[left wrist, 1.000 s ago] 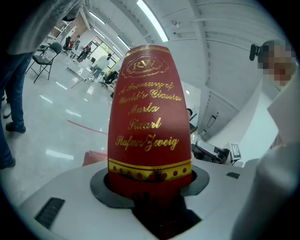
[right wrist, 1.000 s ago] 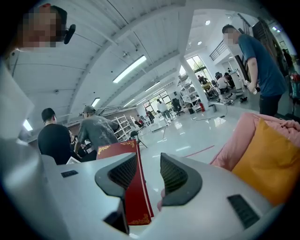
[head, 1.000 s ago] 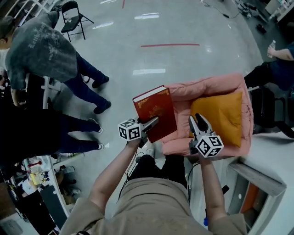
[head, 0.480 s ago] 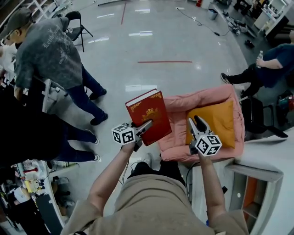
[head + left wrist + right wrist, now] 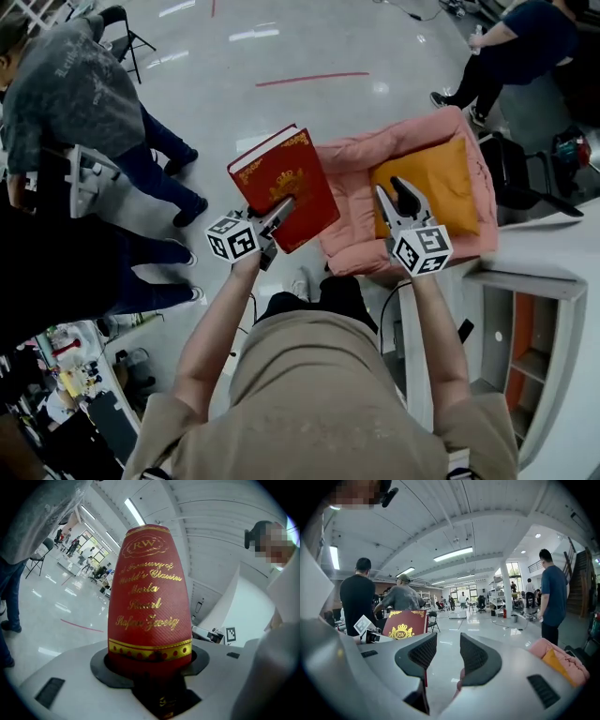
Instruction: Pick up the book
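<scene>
left gripper pinches the red gold-printed hardcover book by its bottom edge, in the air beside the pink armchair; right gripper is spread, empty. pickup seems done.

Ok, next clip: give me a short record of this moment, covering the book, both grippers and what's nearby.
book: red with gold print, held up in the air
left gripper: fingers closed on the book
right gripper: fingers apart, nothing between them
armchair: pink, below and ahead of the grippers
cushion: orange, lying in the armchair
person: grey top, standing on the floor at the left
task: book is picked up
</scene>
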Demonstrator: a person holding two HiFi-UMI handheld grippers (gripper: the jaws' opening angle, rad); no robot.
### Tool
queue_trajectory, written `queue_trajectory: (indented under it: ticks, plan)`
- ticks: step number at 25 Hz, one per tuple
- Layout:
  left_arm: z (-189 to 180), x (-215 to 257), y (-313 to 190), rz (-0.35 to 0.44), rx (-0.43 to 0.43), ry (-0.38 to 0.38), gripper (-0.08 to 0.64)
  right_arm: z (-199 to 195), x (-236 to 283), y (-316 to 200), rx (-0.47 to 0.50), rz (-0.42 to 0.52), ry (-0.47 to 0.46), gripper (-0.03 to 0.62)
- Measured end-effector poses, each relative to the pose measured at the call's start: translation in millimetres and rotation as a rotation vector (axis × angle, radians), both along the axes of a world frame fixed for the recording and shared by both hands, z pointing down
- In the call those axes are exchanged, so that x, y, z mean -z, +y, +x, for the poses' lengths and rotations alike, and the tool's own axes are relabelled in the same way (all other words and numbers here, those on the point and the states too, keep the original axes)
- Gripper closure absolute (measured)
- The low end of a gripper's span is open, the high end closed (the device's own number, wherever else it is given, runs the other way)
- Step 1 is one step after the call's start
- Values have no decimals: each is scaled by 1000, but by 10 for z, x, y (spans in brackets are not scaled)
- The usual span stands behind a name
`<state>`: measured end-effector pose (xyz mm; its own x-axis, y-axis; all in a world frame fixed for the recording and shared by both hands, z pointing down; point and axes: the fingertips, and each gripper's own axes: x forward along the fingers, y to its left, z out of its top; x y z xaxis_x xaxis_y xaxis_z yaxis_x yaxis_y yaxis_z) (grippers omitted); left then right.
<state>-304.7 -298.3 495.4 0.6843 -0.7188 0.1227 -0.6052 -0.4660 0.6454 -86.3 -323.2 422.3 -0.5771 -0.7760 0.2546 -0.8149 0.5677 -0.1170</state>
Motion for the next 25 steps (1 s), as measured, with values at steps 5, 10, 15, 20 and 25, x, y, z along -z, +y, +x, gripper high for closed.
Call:
queue_trajectory:
  ticks: [5,10,15,20,25]
  plan:
    - [-18,45,182,33,-19,-27,308,29,13,249,-23,10,17,430]
    - [27,102,292,59,-32,-45,308,115,66,438,-25,21,34,430]
    - [97,177,428,71,-4,-59,310,255,106,561,-1,32,38,430]
    - [236,217,673,58,31,-86,310,445,73,696,31,25,21,430]
    - [370,193,960,32,65,-122,310,548,10,791,85,22,18,430]
